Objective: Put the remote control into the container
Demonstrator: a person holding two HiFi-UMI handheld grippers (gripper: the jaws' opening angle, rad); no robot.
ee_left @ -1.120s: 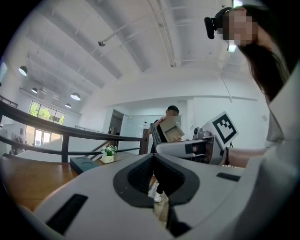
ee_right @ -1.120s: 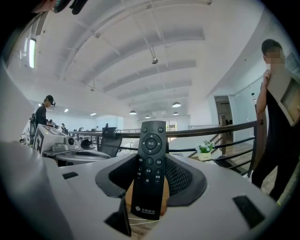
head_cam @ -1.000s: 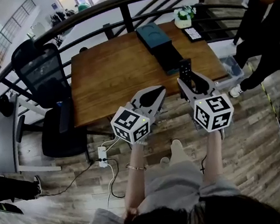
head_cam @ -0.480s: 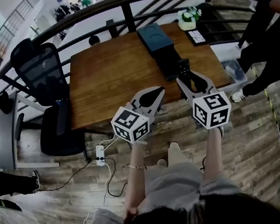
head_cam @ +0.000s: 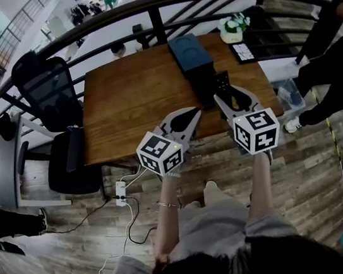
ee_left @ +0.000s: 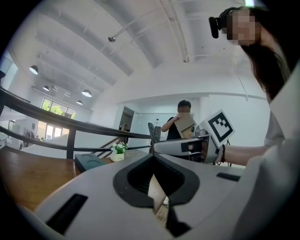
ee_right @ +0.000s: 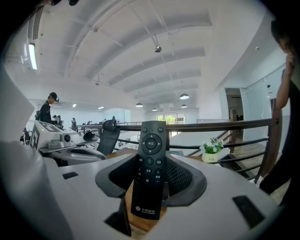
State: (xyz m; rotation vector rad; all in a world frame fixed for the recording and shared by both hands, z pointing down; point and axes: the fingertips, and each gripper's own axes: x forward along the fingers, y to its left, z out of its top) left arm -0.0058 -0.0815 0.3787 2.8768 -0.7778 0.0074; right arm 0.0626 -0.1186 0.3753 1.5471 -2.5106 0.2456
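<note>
Left gripper [head_cam: 193,112] fingers pressed together — right gripper [head_cam: 230,95] fingers clamp the remote control [ee_right: 149,168].

the scene is brightly and evenly lit by ceiling lamps [ee_right: 184,96] and far windows [ee_left: 51,110]; strong fisheye bending is seen throughout, dark corners in both gripper views.

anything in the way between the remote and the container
Nothing visible does. The right claw holds the remote control upright, close beside the dark container on the wooden table, with only open air between them. The left claw hangs off to the left, clear of that path.
</note>
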